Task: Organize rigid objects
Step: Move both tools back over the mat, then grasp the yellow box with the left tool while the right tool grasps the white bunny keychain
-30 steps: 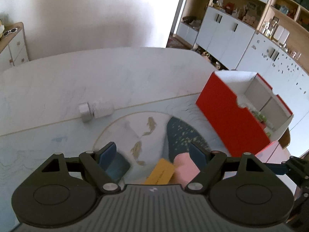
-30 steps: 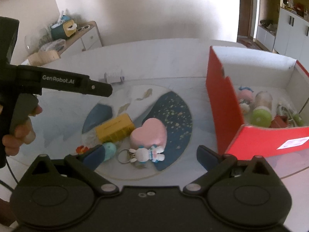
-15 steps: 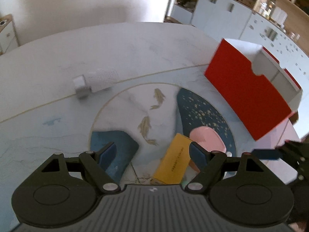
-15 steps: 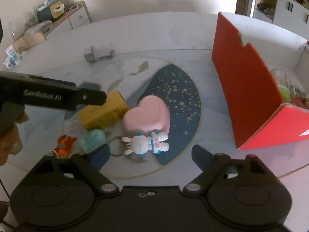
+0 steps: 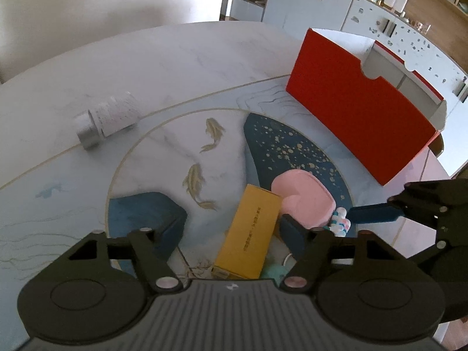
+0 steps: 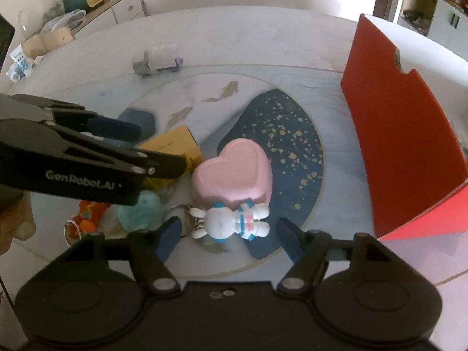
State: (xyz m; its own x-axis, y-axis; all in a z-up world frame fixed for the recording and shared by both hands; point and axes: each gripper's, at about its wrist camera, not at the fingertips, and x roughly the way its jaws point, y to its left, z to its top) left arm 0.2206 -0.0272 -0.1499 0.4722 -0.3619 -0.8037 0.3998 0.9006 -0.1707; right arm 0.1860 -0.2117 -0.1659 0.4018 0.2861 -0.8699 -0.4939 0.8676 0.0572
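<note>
Left to right on the table (image 6: 263, 44): white bottle with a grey cap (image 6: 158, 58) lying on its side far left, well apart from the rest. My left gripper (image 5: 234, 231) is over the yellow box (image 5: 248, 234); its jaws have just been closing, but they're still spread wider than the box, pads not touching it, nothing held. An orange toy (image 6: 87, 213) and a teal round thing (image 6: 140, 210) sit near the front left, partly hidden behind the left gripper in the right wrist view. Pink heart-shaped box (image 6: 234, 172) is just beside the yellow box, on the dark blue patch of the table's pattern. White bunny keychain figure (image 6: 234, 222) lies flat, touching the heart's front edge. My right gripper (image 6: 228, 234) straddles the bunny, jaws just been closing too, gaps still showing on both sides, so nothing held. Red box (image 6: 403, 146) stands at the right, open-topped; what's inside can't be told.
</note>
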